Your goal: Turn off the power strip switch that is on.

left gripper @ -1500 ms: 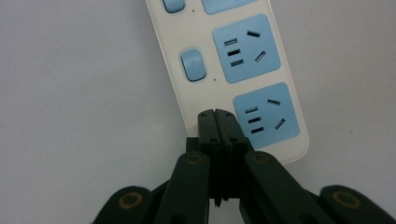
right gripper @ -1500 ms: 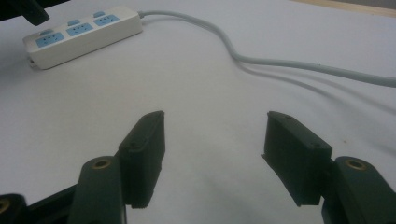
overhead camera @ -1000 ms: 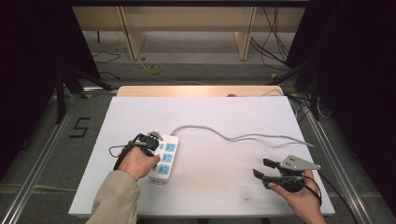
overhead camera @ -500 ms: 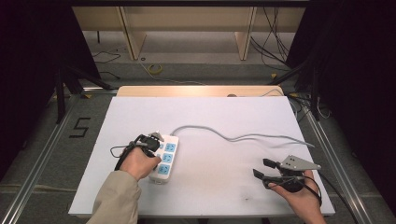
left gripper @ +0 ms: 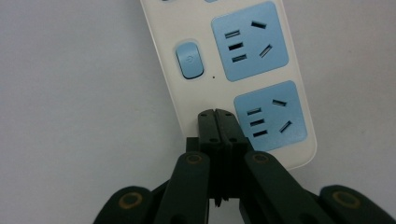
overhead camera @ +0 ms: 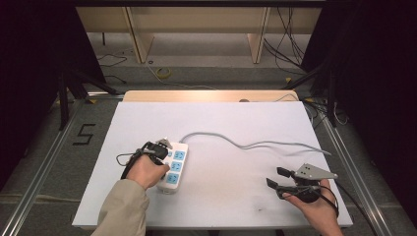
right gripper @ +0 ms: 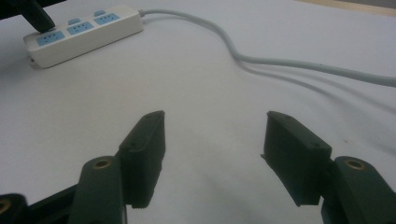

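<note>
Hands apart on the white table point(overhead camera: 236, 128)

Left gripper point(left gripper: 218, 116), jaws pressed together, tips down onto the near end of the power strip point(left gripper: 243, 70) at table's left; right gripper point(right gripper: 212, 140) rests low at the right, jaws spread wide over bare cloth, nothing between them

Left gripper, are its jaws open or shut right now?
Shut. In the left gripper view, the left gripper has both jaws pressed together, tips over the white power strip.
</note>
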